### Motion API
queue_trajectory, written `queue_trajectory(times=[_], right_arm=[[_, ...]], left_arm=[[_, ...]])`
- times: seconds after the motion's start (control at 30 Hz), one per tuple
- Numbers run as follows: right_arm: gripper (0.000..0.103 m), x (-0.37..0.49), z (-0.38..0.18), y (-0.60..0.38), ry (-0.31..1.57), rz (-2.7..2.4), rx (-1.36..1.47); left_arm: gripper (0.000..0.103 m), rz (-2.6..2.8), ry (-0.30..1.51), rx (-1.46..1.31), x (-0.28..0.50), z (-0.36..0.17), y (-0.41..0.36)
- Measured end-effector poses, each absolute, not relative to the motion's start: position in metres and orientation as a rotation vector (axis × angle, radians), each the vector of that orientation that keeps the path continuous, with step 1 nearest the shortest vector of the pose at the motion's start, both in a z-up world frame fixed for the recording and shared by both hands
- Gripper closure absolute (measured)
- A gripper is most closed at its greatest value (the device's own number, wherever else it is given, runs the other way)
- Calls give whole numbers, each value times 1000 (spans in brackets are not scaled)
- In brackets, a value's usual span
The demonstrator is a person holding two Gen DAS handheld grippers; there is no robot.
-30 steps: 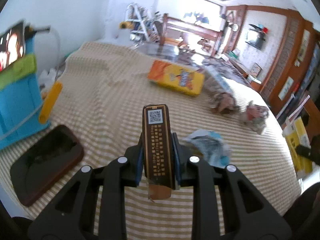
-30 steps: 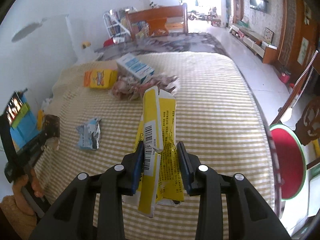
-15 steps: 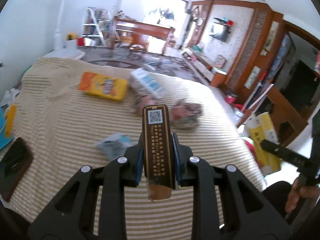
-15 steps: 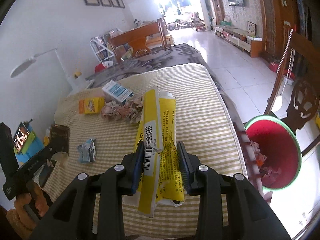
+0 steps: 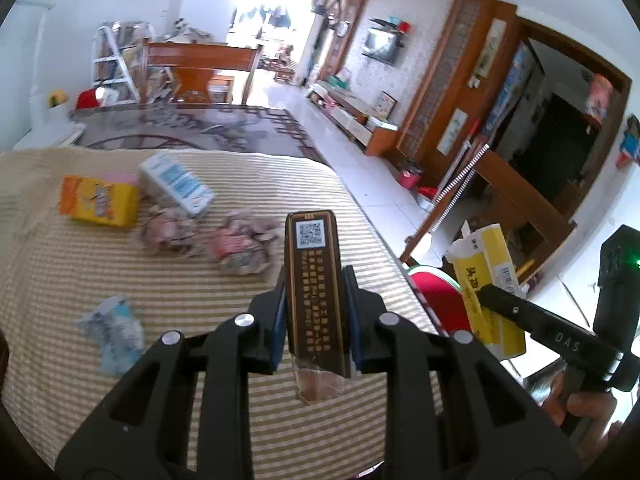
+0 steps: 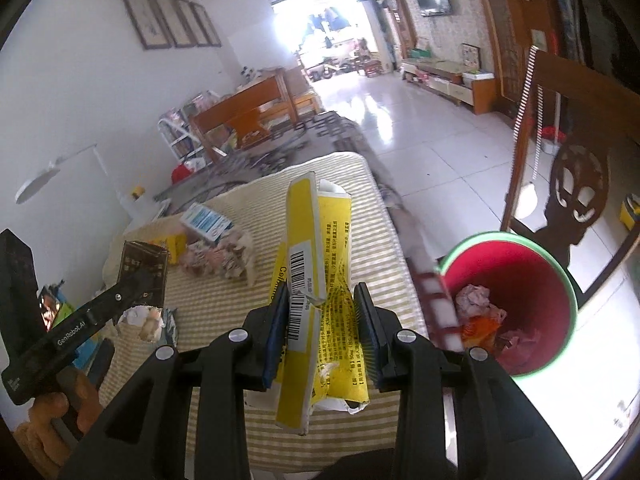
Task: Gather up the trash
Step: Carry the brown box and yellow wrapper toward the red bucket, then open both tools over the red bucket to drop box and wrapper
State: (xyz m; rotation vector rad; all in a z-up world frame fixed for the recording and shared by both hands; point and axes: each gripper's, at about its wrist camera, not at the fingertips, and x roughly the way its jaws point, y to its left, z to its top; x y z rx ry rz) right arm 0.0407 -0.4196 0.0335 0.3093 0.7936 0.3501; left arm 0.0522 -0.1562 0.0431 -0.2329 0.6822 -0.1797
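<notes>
My left gripper (image 5: 314,300) is shut on a dark brown box with gold print and a QR label (image 5: 314,276), held above the striped table. My right gripper (image 6: 322,300) is shut on a crushed yellow carton (image 6: 320,280) with a barcode, near the table's right edge. A red bin with a green rim (image 6: 516,300) stands on the floor right of the table, with crumpled trash inside. In the left wrist view the right gripper with the yellow carton (image 5: 486,280) is over the bin (image 5: 436,292). The left gripper with its brown box (image 6: 142,276) shows in the right wrist view.
On the striped tablecloth (image 5: 180,280) lie an orange-yellow packet (image 5: 100,200), a white-blue box (image 5: 176,184), crumpled pinkish wrappers (image 5: 208,236) and a crumpled blue-white wrapper (image 5: 114,328). A wooden chair (image 6: 572,168) stands behind the bin. White tiled floor lies to the right.
Both grippers have swung to the right, toward the table's right edge and the red bin. Each still holds its item. The bin now shows larger in the right wrist view.
</notes>
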Motion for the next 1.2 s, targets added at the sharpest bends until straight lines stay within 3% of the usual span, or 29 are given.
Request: queue_trajectory(times=[0.53,0.7,0.83,0.87,0.9,0.93,1.2], right_arm=[[70,49,10,-518,793,171,509],[70,51,-2,-537,801,119,533],[70,51,-12,-547,824,97,554],[70,51,-13,-549,825,93,553],[70,50,-14,-552,827,85,552],[70,50,-16,-553,829,81,553],[70,51,-33,-553,868,81,589]], left_arm=[[79,-401,858,-228,112,9,-246],[86,-470,905,-275,133,0,-268],[86,-490,907,-257,133,-3,-277],[77,-488,916,-241,130,-6,-276],[57,-482,928,-229,128,-10,-274],[50,-470,942,-226,122,-16,-269],[48,-472,1037,-82,87,-51,-269]])
